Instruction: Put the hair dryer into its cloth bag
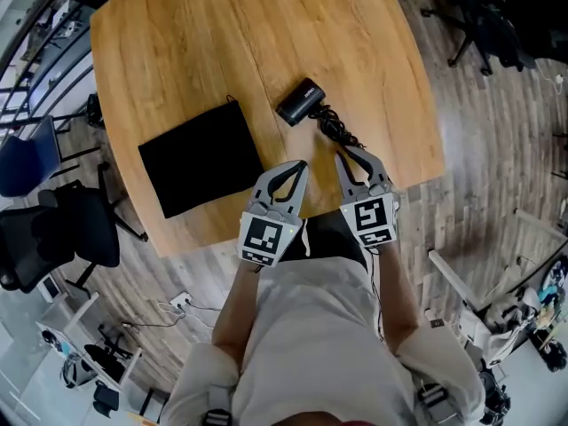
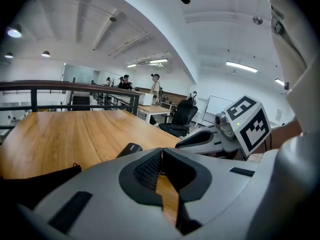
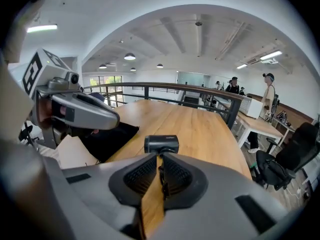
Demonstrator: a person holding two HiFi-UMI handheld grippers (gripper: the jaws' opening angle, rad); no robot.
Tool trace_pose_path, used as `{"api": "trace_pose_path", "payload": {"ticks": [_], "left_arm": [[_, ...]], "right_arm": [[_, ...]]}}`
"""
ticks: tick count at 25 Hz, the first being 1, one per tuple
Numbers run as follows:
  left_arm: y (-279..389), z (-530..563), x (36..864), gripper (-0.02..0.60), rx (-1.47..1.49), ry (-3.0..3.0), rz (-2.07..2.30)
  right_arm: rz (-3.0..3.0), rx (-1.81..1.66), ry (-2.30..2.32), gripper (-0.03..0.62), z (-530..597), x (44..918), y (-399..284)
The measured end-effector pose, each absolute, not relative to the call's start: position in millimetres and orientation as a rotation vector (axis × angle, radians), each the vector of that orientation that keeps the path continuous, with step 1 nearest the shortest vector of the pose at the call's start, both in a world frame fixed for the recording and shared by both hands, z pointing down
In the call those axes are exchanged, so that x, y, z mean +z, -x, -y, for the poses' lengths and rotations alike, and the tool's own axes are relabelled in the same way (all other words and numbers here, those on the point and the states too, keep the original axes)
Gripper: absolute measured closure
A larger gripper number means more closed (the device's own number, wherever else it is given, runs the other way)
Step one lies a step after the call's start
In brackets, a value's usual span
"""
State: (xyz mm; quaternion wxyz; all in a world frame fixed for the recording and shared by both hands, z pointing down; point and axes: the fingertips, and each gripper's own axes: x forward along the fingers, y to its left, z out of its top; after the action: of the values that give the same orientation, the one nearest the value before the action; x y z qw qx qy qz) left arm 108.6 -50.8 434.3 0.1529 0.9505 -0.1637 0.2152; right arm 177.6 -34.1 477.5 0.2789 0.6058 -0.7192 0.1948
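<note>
Closed at the tips and empty: left hand-held gripper, with nothing between its jaws. Same for the right hand-held gripper, jaws together and nothing held. I have both side by side over the near edge of the surface, pointing forward and down.

The hair dryer is black and lies on its side on the surface just beyond the right hand-held gripper, not gripped. Its coiled cord runs back toward that gripper's tips; I cannot tell whether they touch.

The cloth bag is black and lies flat to the left of the hair dryer, apart from it, ahead and left of the left hand-held gripper.

A black office chair stands on the plank floor to the left.
</note>
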Motion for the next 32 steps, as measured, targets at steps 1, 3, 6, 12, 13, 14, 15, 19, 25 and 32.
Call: {"api": "trace_pose_path", "payload": {"ticks": [1,3,6,12,13,14,15,19,25,32], "left_arm": [[-111,52,439,0.561,0.626,-2.721,0.466],[-116,54,448,0.560,0.642,-2.713,0.461],[-123,56,457,0.560,0.658,-2.699,0.458],[-134,59,478,0.560,0.683,-2.657,0.453],[-136,60,482,0.560,0.688,-2.652,0.455],[-138,62,485,0.560,0.692,-2.648,0.458],[-139,63,488,0.560,0.697,-2.644,0.461],[-145,65,499,0.560,0.712,-2.624,0.475],[-148,72,510,0.560,0.703,-2.577,0.504],[-146,76,520,0.560,0.715,-2.545,0.526]], "right_arm": [[1.920,0.523,-1.609,0.560,36,483,-181],[1.906,0.529,-1.584,0.492,40,494,-187],[1.890,0.539,-1.550,0.477,42,506,-196],[1.894,0.559,-1.465,0.433,50,529,-204],[1.895,0.570,-1.453,0.426,51,533,-204],[1.897,0.581,-1.441,0.420,52,537,-204],[1.900,0.590,-1.427,0.413,53,541,-204],[1.911,0.620,-1.367,0.376,56,558,-202],[1.920,0.669,-1.284,0.323,63,582,-199],[1.913,0.698,-1.224,0.312,72,602,-195]]}}
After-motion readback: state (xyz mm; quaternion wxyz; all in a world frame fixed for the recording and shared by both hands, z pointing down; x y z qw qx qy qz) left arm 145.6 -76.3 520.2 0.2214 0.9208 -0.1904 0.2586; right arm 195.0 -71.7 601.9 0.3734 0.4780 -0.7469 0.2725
